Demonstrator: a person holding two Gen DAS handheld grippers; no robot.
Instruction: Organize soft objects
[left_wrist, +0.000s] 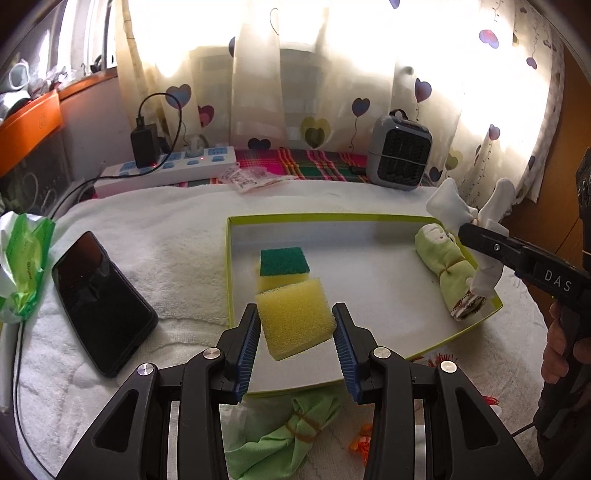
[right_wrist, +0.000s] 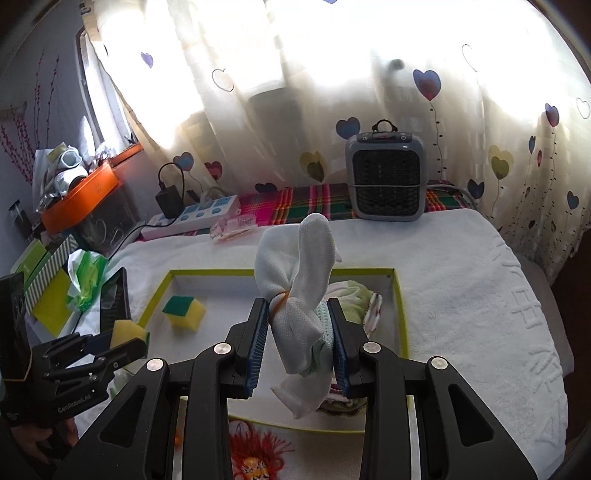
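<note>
My left gripper (left_wrist: 295, 328) is shut on a yellow sponge (left_wrist: 295, 317), held above the near left part of the shallow box (left_wrist: 332, 216) with a lime-green rim. A second sponge (left_wrist: 283, 267), green on top and yellow below, lies inside the box. My right gripper (right_wrist: 297, 334) is shut on a white cloth bundle (right_wrist: 295, 269) tied with an orange rubber band, held over the box's right side. Beneath it in the box lies a pale green rolled cloth (left_wrist: 445, 271). In the left wrist view the right gripper (left_wrist: 480, 236) comes in from the right with the white bundle (left_wrist: 448, 205).
A black phone (left_wrist: 99, 306) lies on the white towel (left_wrist: 155, 236) left of the box. A green cloth bundle (left_wrist: 295, 432) sits near the front edge. At the back stand a small grey heater (left_wrist: 400, 153) and a power strip (left_wrist: 173, 168). Green wrappers (left_wrist: 24, 258) lie far left.
</note>
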